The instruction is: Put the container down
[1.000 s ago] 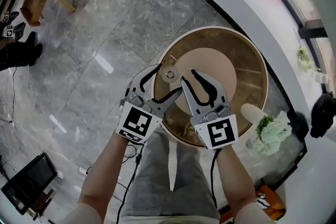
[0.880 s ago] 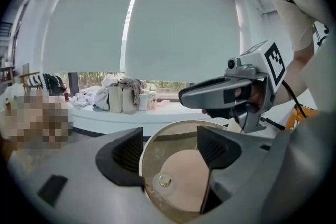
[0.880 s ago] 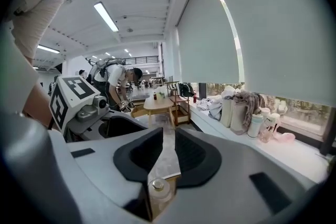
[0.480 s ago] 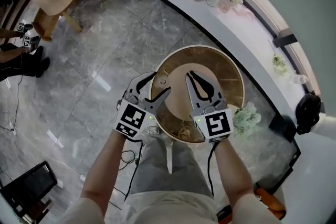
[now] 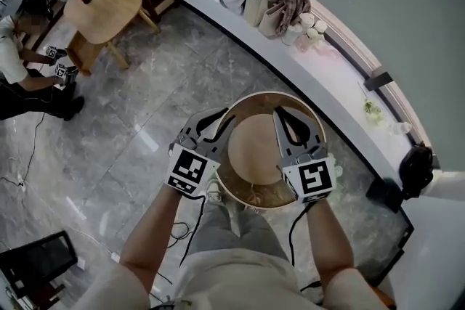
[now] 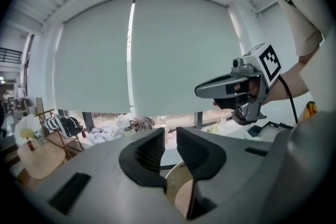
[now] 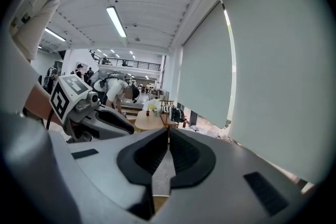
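Wide container (image 5: 254, 149) hung lifted between both tools, well above floor (image 5: 131, 105); nothing set down yet. Left tool (image 5: 227, 115) was just closing, rim pinched in jaws. Right tool (image 5: 289, 112) pressed tight on opposite rim. Lowering and release remained, by my judgement.

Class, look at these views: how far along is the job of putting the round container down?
Done: only the grasp. In hand: the left gripper, whose jaws have just been closing, and the right gripper each clamp the rim of the round wooden container, held up above the grey floor. Left: lowering it onto a surface and releasing both grippers.
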`<state>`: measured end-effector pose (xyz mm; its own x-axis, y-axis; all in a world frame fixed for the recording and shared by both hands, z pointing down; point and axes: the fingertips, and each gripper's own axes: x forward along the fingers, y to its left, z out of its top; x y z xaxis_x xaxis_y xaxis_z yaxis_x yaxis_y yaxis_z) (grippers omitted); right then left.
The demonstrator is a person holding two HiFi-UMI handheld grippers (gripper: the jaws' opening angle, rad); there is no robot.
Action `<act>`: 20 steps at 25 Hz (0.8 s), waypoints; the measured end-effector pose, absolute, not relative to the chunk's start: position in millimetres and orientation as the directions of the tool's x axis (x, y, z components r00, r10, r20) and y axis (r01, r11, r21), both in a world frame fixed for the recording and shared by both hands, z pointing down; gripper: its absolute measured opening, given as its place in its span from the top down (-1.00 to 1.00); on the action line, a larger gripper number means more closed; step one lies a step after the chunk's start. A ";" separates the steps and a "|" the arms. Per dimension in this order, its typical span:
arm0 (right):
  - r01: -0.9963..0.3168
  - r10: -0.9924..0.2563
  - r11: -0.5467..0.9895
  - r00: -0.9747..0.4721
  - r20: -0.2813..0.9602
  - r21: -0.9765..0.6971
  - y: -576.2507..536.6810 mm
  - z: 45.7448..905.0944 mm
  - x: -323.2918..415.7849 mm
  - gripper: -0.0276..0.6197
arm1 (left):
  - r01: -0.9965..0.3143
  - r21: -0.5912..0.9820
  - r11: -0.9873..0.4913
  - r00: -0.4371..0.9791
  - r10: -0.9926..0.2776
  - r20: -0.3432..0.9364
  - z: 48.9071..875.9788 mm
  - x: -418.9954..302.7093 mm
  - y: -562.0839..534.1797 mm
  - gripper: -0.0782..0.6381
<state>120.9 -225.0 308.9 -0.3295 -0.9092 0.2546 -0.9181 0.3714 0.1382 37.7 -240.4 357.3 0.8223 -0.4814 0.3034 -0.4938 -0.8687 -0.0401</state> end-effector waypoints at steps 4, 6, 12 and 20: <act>-0.916 -0.922 0.363 -0.326 0.208 0.173 -209.5 251.3 124.7 0.87 | -0.500 -0.057 -0.864 0.833 -0.498 0.243 299.0 37.0 -230.9 0.59; -0.917 -0.928 0.359 -0.331 0.169 0.177 -200.9 224.7 125.2 0.87 | -0.502 -0.087 -0.861 0.829 -0.507 0.235 274.9 34.5 -225.2 0.61; -0.929 -0.946 0.325 -0.317 0.071 0.178 -180.7 156.9 130.9 0.87 | -0.507 -0.127 -0.852 0.833 -0.523 0.181 211.6 26.1 -207.7 0.69; -0.920 -0.942 0.334 -0.333 0.039 0.205 -137.6 85.9 125.6 0.87 | -0.529 -0.215 -0.821 0.817 -0.561 0.130 146.5 17.7 -183.7 0.76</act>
<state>125.6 -137.6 85.9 -0.3329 -0.9422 0.0391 -0.9202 0.3336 0.2049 17.7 -183.7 146.5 0.8174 -0.5612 0.1301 -0.5293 -0.8208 -0.2146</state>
